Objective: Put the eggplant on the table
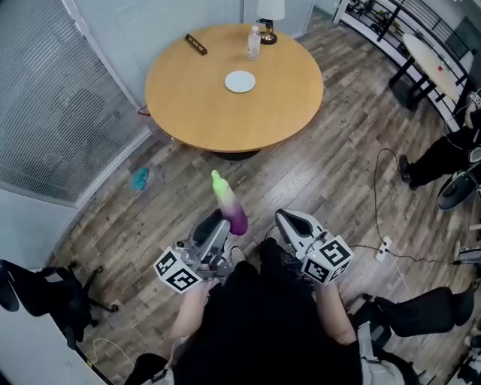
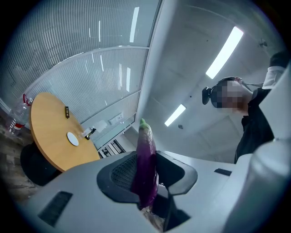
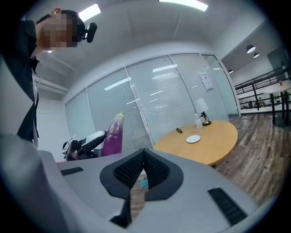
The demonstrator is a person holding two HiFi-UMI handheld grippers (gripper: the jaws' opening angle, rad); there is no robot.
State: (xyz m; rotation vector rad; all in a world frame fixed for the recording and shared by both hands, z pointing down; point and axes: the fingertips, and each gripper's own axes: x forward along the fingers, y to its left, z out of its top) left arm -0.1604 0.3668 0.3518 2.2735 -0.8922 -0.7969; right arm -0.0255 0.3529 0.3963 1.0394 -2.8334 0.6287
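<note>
A purple eggplant (image 1: 230, 204) with a green tip sticks up and forward out of my left gripper (image 1: 222, 223), whose jaws are shut on its lower end. In the left gripper view the eggplant (image 2: 146, 164) stands upright between the two dark pads. My right gripper (image 1: 285, 222) hangs beside it with its jaws shut and nothing between them; its own view shows the pads (image 3: 154, 170) meeting and the eggplant (image 3: 113, 134) off to the left. The round wooden table (image 1: 188, 98) lies ahead, across a stretch of floor.
On the table stand a white plate (image 1: 240, 81), a water bottle (image 1: 254, 41), a small lamp (image 1: 268, 22) and a dark bar (image 1: 196, 44). A black chair (image 1: 45, 289) is at the left. Cables (image 1: 383, 225) and a person's legs (image 1: 436, 162) are at the right.
</note>
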